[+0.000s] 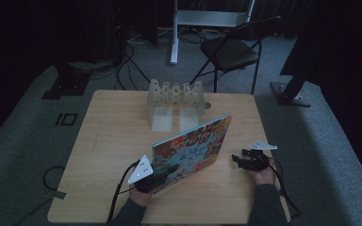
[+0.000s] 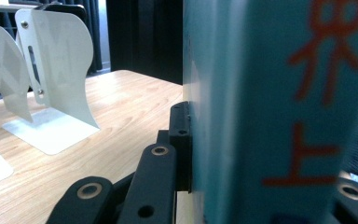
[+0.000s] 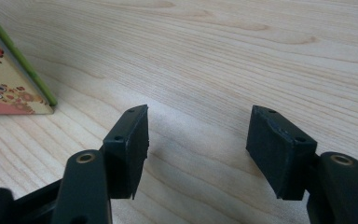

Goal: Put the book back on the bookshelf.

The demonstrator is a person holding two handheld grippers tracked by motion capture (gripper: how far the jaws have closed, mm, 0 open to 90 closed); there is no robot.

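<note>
A picture book [image 1: 193, 146] with a teal spine and a colourful cover stands on edge on the wooden table [image 1: 108, 136], leaning back. My left gripper [image 1: 158, 181] is shut on its lower left end. In the left gripper view the teal spine [image 2: 261, 70] with orange characters sits between the jaws of that gripper [image 2: 261, 182], the left pad flat against it. My right gripper [image 1: 239, 159] rests just right of the book, open, with nothing between its jaws. In the right gripper view that gripper [image 3: 198, 144] has only bare table between its pads, and the book's corner [image 3: 9, 88] lies to the left.
A white metal book rack [image 1: 175, 101] with several dividers stands at the table's far middle, also in the left gripper view [image 2: 56, 70]. A black folding chair [image 1: 231, 49] is behind the table. Cables trail off the near edge.
</note>
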